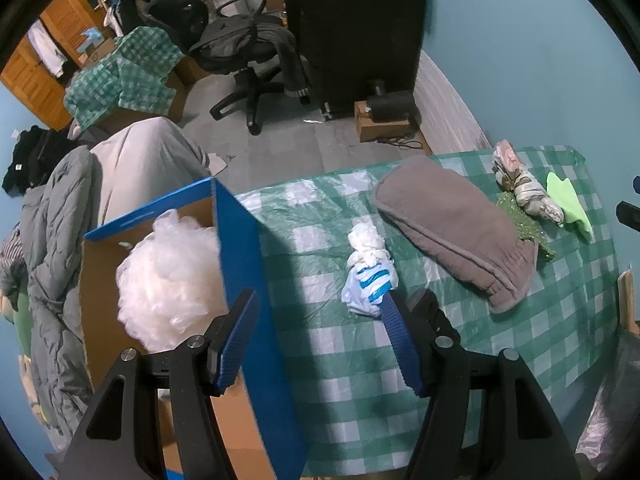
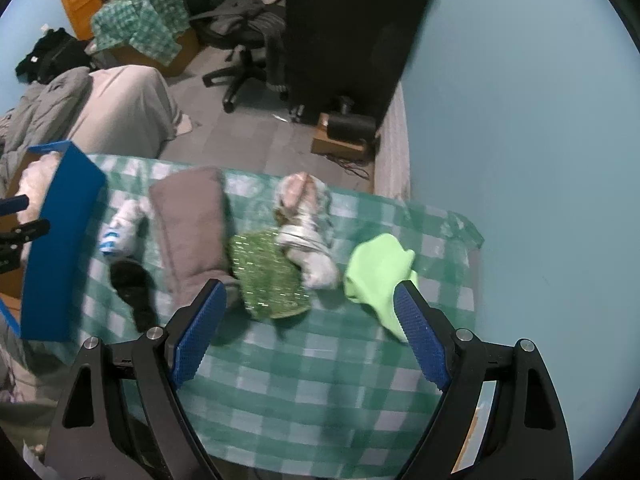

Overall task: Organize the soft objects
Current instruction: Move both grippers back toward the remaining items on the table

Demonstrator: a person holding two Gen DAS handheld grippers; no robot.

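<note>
A blue cardboard box at the table's left holds a white plastic bundle. My left gripper is open and empty, straddling the box's right wall. On the checkered table lie a white-and-blue bundle, a black item, a grey folded cloth, a sparkly green cloth, a pale patterned bundle and a light green cloth. My right gripper is open and empty, above the sparkly green cloth and patterned bundle.
The green checkered tablecloth covers the table against a blue wall. Beyond the far edge stand an office chair, a black cabinet and a grey covered heap. Grey bedding lies left of the box.
</note>
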